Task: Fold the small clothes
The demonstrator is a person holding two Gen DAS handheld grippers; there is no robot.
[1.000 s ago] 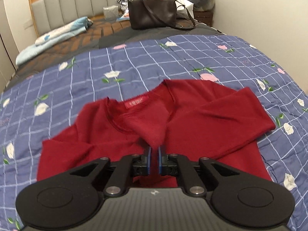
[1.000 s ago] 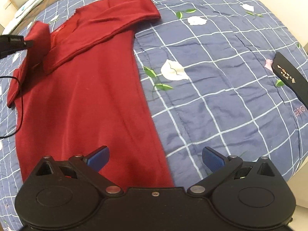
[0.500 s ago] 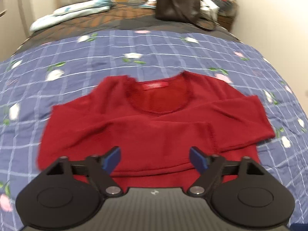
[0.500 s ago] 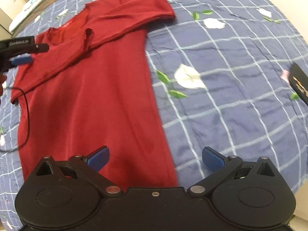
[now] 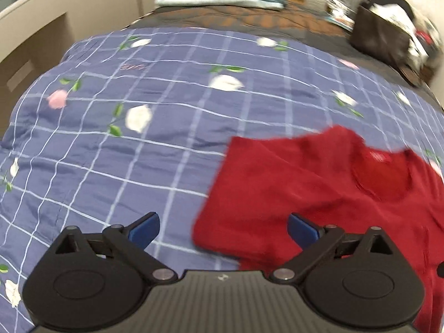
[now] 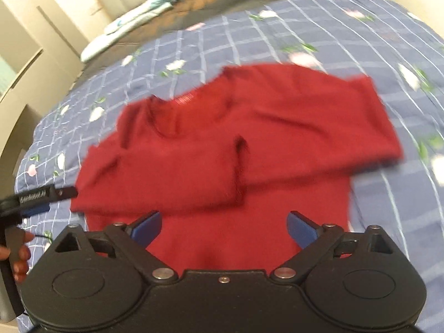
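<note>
A blue checked quilt (image 5: pixel 172 127) with white and pink flowers covers the bed, and the red sweater (image 6: pixel 222 149) lies flat on it, neck away from the cameras and both sleeves folded across the chest. A dark handbag (image 5: pixel 380 33) sits far back by the headboard. The left gripper (image 5: pixel 223 229) hangs over the sweater's side edge, jaws opening with nothing pinched. The right gripper (image 6: pixel 224 227) hovers above the sweater's lower body, jaws closing, pads not touching cloth
</note>
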